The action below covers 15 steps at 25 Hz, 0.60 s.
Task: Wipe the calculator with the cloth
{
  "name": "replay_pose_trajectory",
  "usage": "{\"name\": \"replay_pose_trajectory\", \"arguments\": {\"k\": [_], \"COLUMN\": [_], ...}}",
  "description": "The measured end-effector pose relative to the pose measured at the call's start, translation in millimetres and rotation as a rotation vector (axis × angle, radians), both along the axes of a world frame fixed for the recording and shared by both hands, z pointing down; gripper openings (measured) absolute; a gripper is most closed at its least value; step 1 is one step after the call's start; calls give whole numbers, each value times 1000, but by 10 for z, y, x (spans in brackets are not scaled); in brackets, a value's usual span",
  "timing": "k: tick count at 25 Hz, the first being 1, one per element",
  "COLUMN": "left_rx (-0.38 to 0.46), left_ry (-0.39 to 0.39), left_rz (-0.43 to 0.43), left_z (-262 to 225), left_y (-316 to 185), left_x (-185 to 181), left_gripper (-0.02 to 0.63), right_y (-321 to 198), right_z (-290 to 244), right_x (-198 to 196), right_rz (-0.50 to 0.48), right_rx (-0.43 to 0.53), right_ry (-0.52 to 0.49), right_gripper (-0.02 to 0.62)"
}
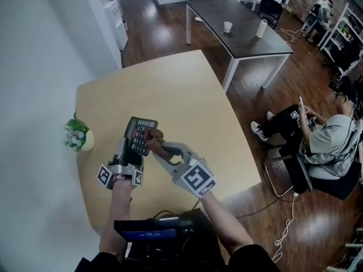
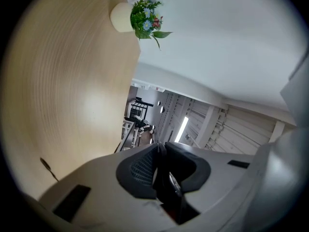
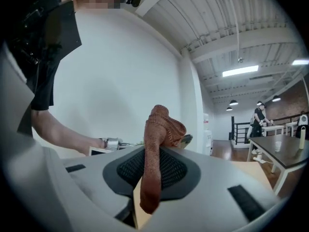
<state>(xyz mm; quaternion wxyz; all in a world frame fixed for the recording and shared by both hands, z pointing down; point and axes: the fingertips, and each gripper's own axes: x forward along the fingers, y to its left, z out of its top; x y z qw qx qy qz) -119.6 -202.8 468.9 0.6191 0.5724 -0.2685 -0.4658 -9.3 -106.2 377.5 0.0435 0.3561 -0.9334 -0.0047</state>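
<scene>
A black calculator (image 1: 140, 134) with red keys is tilted up over the tan table (image 1: 181, 95). My left gripper (image 1: 128, 153) is shut on its near end. In the left gripper view the pads (image 2: 140, 170) pinch a thin dark edge of the calculator (image 2: 170, 190). My right gripper (image 1: 157, 148) reaches in from the right, shut on a bunched brown cloth (image 1: 152, 136) that rests against the calculator's face. In the right gripper view the cloth (image 3: 155, 139) stands up between the jaws and hides most of the calculator behind it.
A small pot of flowers (image 1: 77, 136) stands at the table's left edge, close to the white wall (image 1: 39, 50); it shows again as the pot of flowers (image 2: 141, 18). A dark table (image 1: 238, 30) with a cup stands farther back. A seated person (image 1: 317, 143) is off to the right.
</scene>
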Motion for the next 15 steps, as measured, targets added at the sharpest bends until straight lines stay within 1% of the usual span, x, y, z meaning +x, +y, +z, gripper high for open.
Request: {"name": "replay_pose_trajectory", "arguments": {"k": [4,6,8,10,12,13,14,15], "left_rx": [-5,-9,-6,1,7,8,9,9], "left_ry": [5,-1,-13,-23,-25,-27,-30,-33], "left_rz": [-16,-10,-2,5,11,14,17,19], "left_z": [33,47,67,61,34,29,31,35], "left_y": [8,13,9,10,31,46,61,75], "left_x": [-35,-30,-35,-35,-11,8,30,52], "left_gripper": [43,43,41,43,43,43,43,43], "right_y": [378,445,347,132,-100,-191,-248,-272], "right_z": [250,252,83,-152,-316,-354,-365,-355], "right_x": [-254,-198,7,301,567,641,655,612], "right_rz": [-150,-166,-106,2,106,138,149,139], "right_rx": [-68,-89,-88,-58,-9,8,15,21], "right_ry": [12,-22,-93,-140,-126,-102,-72,-43], "right_gripper": [66,66,66,66,66,66,66,66]}}
